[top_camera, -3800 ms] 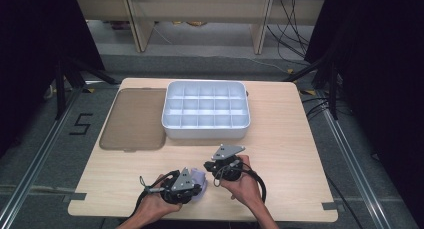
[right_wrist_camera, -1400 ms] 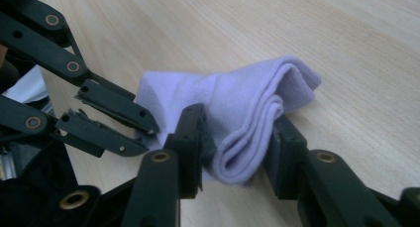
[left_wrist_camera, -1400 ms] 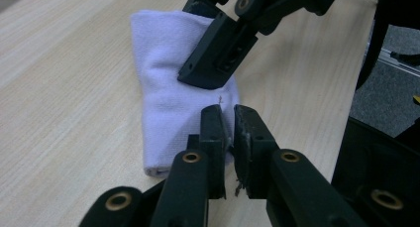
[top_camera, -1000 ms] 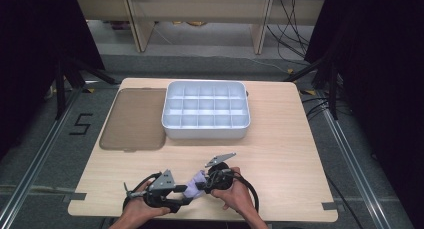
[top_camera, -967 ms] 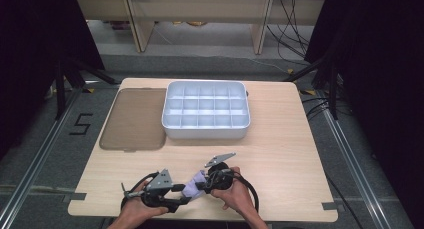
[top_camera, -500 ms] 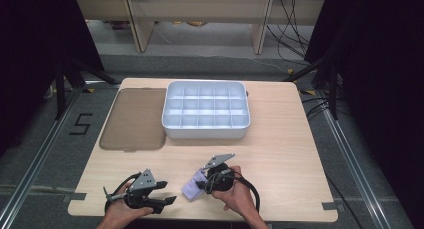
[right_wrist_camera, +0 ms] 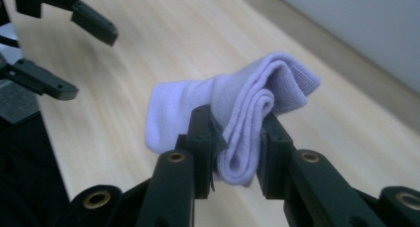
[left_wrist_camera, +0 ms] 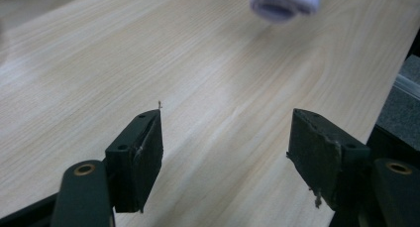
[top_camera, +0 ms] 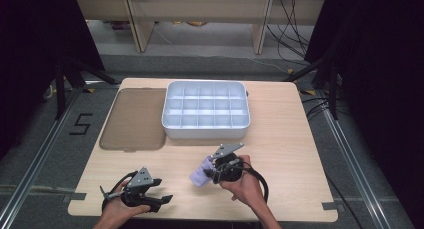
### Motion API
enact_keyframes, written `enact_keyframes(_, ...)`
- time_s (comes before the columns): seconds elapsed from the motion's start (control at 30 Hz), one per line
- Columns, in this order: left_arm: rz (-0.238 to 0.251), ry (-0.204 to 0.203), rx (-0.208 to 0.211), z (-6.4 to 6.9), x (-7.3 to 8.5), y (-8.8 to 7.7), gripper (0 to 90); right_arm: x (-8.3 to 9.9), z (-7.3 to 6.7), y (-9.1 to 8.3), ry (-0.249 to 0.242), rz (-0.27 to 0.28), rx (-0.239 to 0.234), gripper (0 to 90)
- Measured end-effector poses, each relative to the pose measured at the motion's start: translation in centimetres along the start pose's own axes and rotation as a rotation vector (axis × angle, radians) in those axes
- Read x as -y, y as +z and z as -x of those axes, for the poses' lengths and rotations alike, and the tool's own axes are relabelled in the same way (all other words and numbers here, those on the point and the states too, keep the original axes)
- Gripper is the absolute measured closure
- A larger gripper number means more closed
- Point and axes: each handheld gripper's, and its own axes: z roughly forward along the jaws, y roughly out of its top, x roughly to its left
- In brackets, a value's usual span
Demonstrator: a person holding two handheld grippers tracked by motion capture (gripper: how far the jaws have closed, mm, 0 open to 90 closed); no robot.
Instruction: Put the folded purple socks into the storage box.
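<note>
**Inspector:** Start nearest the person. What is the condition of the left gripper [top_camera: 159,199]?

**Assistant:** It sits low at the near edge of the table [top_camera: 280,189], held in the left hand [top_camera: 117,214]. Its jaws stand wide apart and have just been opening; nothing is between them. In the left gripper view only bare wood lies between the two black pads [left_wrist_camera: 143,152].

**Inspector:** And the right gripper [right_wrist_camera: 237,133]?

**Assistant:** Its jaws are drawn narrow and clamped on a folded lilac sock [right_wrist_camera: 237,108]. The pads press on the folded layers from both sides, and the loose end of the sock bulges out beyond the jaws to the left in the right gripper view. In the high view the right hand [top_camera: 245,186] carries that gripper just right of the sock [top_camera: 201,173], which appears raised off the wood.

**Inspector:** Relation between the two grippers?

**Assistant:** Apart. The sock lies ahead of the left gripper's open jaws and off to their right, seen blurred at the top of the left gripper view [left_wrist_camera: 285,1]. The left gripper's jaw tips appear at the upper left of the right gripper view [right_wrist_camera: 79,48], not touching the sock.

**Inspector:** Farther out?

**Assistant:** Beyond the right gripper stands a white compartment tray [top_camera: 172,129], its cells empty as far as can be seen. Beside that tray, beyond the left gripper, lies a flat brown lid [top_camera: 132,121], its edge meeting the tray's side.
</note>
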Motion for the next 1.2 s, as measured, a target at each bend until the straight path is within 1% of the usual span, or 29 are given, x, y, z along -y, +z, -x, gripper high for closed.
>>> enact_keyframes(0.03,0.010,-0.027,0.000,0.1,0.0,0.1,27.0,-0.2,0.3,-0.2,-0.009,0.014,0.016,72.5)
enact_keyframes(0.07,-0.001,-0.001,0.000,-0.1,0.0,0.0,26.3,-0.5,0.7,-0.6,-0.015,0.013,0.023,72.5)
enact_keyframes(0.1,0.020,-0.034,-0.001,0.0,0.0,0.2,26.2,-0.7,1.0,-1.0,-0.012,0.022,0.034,72.5)
enact_keyframes(0.13,0.002,-0.031,-0.018,-0.2,0.0,0.1,25.3,-0.9,1.4,-1.3,-0.010,0.021,0.043,72.5)
enact_keyframes(0.17,-0.002,-0.024,-0.007,-0.2,0.0,0.0,24.1,-1.2,1.8,-1.7,-0.009,0.021,0.055,72.5)
enact_keyframes(0.27,-0.005,-0.007,-0.008,-0.3,0.0,0.0,23.8,-2.1,3.2,-2.8,-0.021,0.016,0.101,72.5)
enact_keyframes(0.3,-0.005,-0.011,-0.017,-0.2,0.0,0.1,23.9,-2.3,3.6,-3.2,-0.014,0.012,0.107,72.5)
enact_keyframes(0.33,0.012,-0.023,-0.009,-0.1,0.0,0.2,24.5,-2.6,4.0,-3.5,-0.014,0.017,0.123,72.5)
enact_keyframes(0.37,-0.007,-0.007,-0.007,-0.1,0.0,0.1,24.9,-2.8,4.5,-3.8,-0.014,0.013,0.130,72.5)
enact_keyframes(0.4,0.007,0.001,-0.009,-0.1,0.0,0.1,24.8,-2.9,4.8,-4.1,0.004,0.017,0.135,72.5)
enact_keyframes(0.43,0.006,0.000,-0.009,-0.1,0.0,0.1,24.7,-3.1,5.3,-4.4,0.000,0.015,0.151,72.5)
enact_keyframes(0.47,-0.003,0.009,-0.010,-0.1,0.0,0.1,24.7,-3.4,5.7,-4.8,0.025,0.006,0.164,72.5)
enact_keyframes(0.5,-0.005,0.012,-0.010,-0.2,0.0,0.1,24.4,-3.6,6.0,-5.0,0.024,0.009,0.171,72.5)
enact_keyframes(0.57,-0.013,0.012,-0.009,-0.3,0.0,0.0,24.4,-4.0,6.8,-5.6,0.025,-0.002,0.190,72.5)
enact_keyframes(0.6,-0.004,-0.016,-0.014,-0.2,0.0,0.1,24.4,-4.2,7.0,-5.8,0.052,0.002,0.203,72.5)
enact_keyframes(0.63,0.010,-0.019,-0.014,-0.1,0.0,0.1,24.4,-4.5,7.3,-6.2,0.064,-0.012,0.208,72.5)
enact_keyframes(0.7,-0.003,-0.009,-0.017,-0.2,0.0,0.1,24.0,-5.1,8.3,-6.6,0.051,-0.012,0.230,72.4)
enact_keyframes(0.73,-0.013,-0.014,-0.014,-0.1,0.0,0.1,23.9,-5.4,8.5,-6.9,0.069,-0.015,0.233,72.4)
enact_keyframes(0.77,-0.011,-0.013,-0.017,-0.1,0.1,0.2,23.9,-5.6,9.1,-7.1,0.049,-0.006,0.258,72.4)
enact_keyframes(0.8,-0.015,0.010,-0.017,-0.2,0.0,0.1,23.9,-5.8,9.4,-7.3,0.055,-0.001,0.266,72.4)
enact_keyframes(0.87,-0.005,-0.006,-0.018,0.0,0.0,0.2,23.9,-6.4,10.3,-7.9,0.043,-0.003,0.284,72.4)
enact_keyframes(0.9,-0.026,0.017,-0.029,-0.2,-0.1,0.2,23.9,-6.5,10.5,-8.0,0.042,-0.003,0.292,72.4)
enact_keyframes(0.93,-0.025,0.005,-0.027,-0.1,0.0,0.2,23.9,-6.7,10.6,-8.1,0.061,-0.010,0.294,72.4)
enact_keyframes(0.97,-0.020,0.007,-0.028,-0.1,0.0,0.2,23.9,-7.0,11.2,-8.2,0.065,-0.013,0.311,72.4)
enact_keyframes(1.03,-0.013,0.013,-0.025,-0.1,-0.1,0.1,24.0,-7.1,11.6,-8.2,0.058,-0.012,0.322,72.4)
enact_keyframes(1.07,-0.016,0.019,-0.026,-0.2,-0.1,0.0,23.9,-7.4,11.8,-8.3,0.075,-0.016,0.326,72.4)
enact_keyframes(1.1,-0.012,0.013,-0.027,-0.2,-0.1,0.0,24.0,-7.8,12.2,-8.3,0.075,-0.022,0.340,72.4)
enact_keyframes(1.13,-0.014,-0.009,-0.022,-0.1,0.0,0.0,24.0,-7.8,12.2,-8.3,0.075,-0.022,0.340,72.4)
enact_keyframes(1.2,-0.011,-0.011,-0.023,-0.1,0.0,0.1,24.0,-8.2,12.6,-8.2,0.091,-0.030,0.352,72.4)
